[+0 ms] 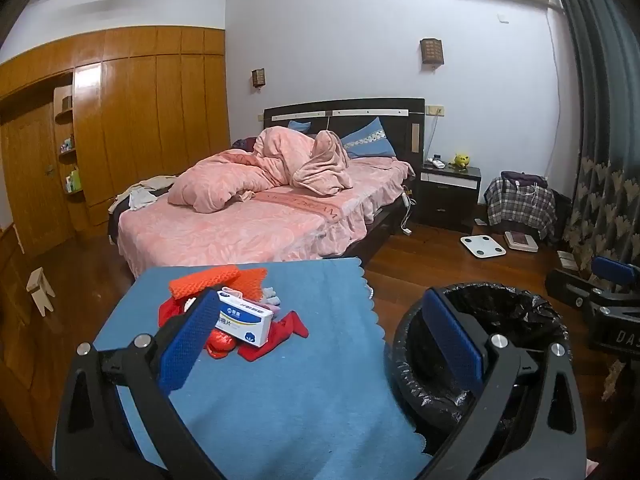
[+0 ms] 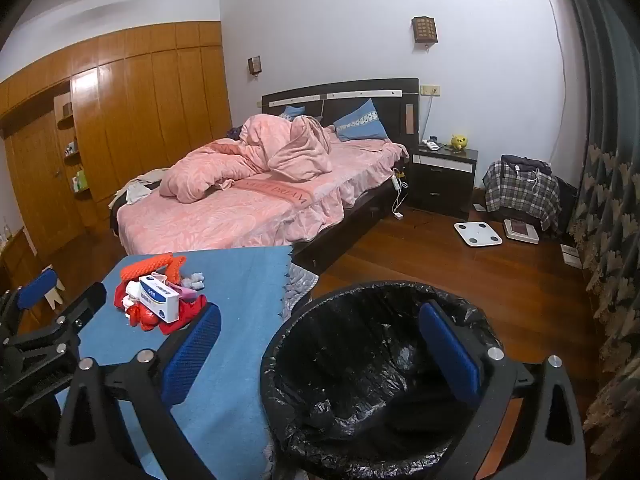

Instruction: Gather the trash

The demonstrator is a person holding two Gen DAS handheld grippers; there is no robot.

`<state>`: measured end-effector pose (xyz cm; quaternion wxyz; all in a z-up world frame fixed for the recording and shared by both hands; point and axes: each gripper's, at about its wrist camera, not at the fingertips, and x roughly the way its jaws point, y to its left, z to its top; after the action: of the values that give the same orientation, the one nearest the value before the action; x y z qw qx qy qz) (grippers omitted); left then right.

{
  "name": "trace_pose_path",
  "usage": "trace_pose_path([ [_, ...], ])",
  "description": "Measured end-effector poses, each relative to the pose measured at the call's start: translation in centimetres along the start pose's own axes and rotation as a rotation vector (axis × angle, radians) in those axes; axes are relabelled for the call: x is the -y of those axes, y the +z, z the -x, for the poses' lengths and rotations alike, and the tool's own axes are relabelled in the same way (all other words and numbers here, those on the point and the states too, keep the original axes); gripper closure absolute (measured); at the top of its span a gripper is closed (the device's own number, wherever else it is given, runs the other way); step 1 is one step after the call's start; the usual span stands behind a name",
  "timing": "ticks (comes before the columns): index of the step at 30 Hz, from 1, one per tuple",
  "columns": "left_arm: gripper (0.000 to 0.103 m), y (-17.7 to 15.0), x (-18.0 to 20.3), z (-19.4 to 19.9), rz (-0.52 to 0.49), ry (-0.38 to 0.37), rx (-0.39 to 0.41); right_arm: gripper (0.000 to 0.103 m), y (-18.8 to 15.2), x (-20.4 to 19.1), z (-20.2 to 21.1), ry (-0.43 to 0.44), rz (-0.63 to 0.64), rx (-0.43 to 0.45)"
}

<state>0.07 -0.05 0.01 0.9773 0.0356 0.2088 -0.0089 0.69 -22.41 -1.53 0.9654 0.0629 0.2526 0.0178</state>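
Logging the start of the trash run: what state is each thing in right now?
Left gripper: open, empty.
Right gripper: open, empty.
Trash bin: black-bag lined, looks empty.
Medicine box: closed, lying atop the trash pile.
Blue tablecloth: spread flat.
Bed: unmade.

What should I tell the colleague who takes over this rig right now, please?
Left gripper: open, empty, over the blue-clothed table.
Right gripper: open, empty, beside the bin.
The trash pile, a white medicine box among red and orange scraps, lies on the table.
The black-lined bin stands right of the table; nothing visible in it.
Done: nothing, by the look of it. Left: the whole pile.
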Motion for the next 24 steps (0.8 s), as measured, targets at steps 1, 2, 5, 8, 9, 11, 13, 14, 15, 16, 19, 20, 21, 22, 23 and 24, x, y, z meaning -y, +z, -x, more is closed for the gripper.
trace_pose_path([
  [1, 0.005, 0.0, 0.0, 0.0, 0.0, -0.002, 0.0, 0.006, 0.0, 0.0, 0.0, 0.0, -0.001, -0.002],
  [2, 0.005, 0.1, 0.1, 0.0, 0.0, -0.002, 0.0, 0.006, 0.0, 0.0, 0.0, 0.001, 0.0, -0.001],
  [5, 0.005, 0.2, -0.3, 0.1, 0.01, 0.0, 0.01, 0.006, 0.0, 0.0, 0.0, -0.001, 0.0, 0.0],
  [8, 0.005, 0.4, -0.5, 0.2, 0.012, 0.001, 0.013, 0.006, 0.0, 0.1, 0.0, -0.003, -0.001, -0.001],
  [9, 0.005, 0.4, -0.5, 0.2, 0.011, 0.002, 0.013, 0.006, 0.0, 0.2, -0.1, -0.003, -0.002, -0.001],
  [11, 0.005, 0.5, -0.6, 0.2, 0.01, 0.002, 0.012, 0.006, 0.0, -0.2, 0.0, -0.002, 0.006, 0.003],
  [13, 0.005, 0.7, -0.6, 0.2, 0.011, 0.001, 0.012, 0.006, 0.0, -0.1, -0.1, -0.001, 0.006, 0.002],
  [14, 0.005, 0.8, -0.6, 0.2, 0.01, 0.002, 0.012, 0.006, -0.1, -0.2, 0.0, -0.002, 0.005, 0.004],
  [15, 0.005, 0.9, -0.7, 0.2, 0.01, 0.002, 0.012, 0.006, -0.1, -0.2, 0.0, -0.002, 0.005, 0.005],
  [16, 0.005, 1.0, -0.7, 0.1, 0.01, 0.003, 0.012, 0.006, -0.1, -0.2, 0.0, -0.003, 0.006, 0.006],
  [19, 0.005, 0.4, -0.7, 0.4, 0.014, 0.005, 0.019, 0.006, 0.1, 0.0, 0.0, -0.003, 0.005, 0.004],
  [20, 0.005, 0.5, -0.8, 0.4, 0.015, 0.005, 0.019, 0.006, 0.1, -0.1, 0.0, -0.003, 0.006, 0.005],
  [21, 0.005, 0.5, -0.8, 0.4, 0.015, 0.005, 0.018, 0.006, 0.1, -0.1, 0.0, -0.002, 0.007, 0.006],
  [22, 0.005, 0.6, -0.9, 0.4, 0.015, 0.005, 0.017, 0.006, 0.0, -0.1, 0.0, -0.003, 0.007, 0.007],
  [23, 0.005, 0.6, -0.9, 0.4, 0.015, 0.005, 0.017, 0.006, 0.3, 0.0, 0.2, -0.003, 0.008, 0.007],
  [24, 0.005, 0.7, -0.9, 0.4, 0.015, 0.006, 0.017, 0.006, 0.3, 0.0, 0.1, -0.003, 0.007, 0.007],
])
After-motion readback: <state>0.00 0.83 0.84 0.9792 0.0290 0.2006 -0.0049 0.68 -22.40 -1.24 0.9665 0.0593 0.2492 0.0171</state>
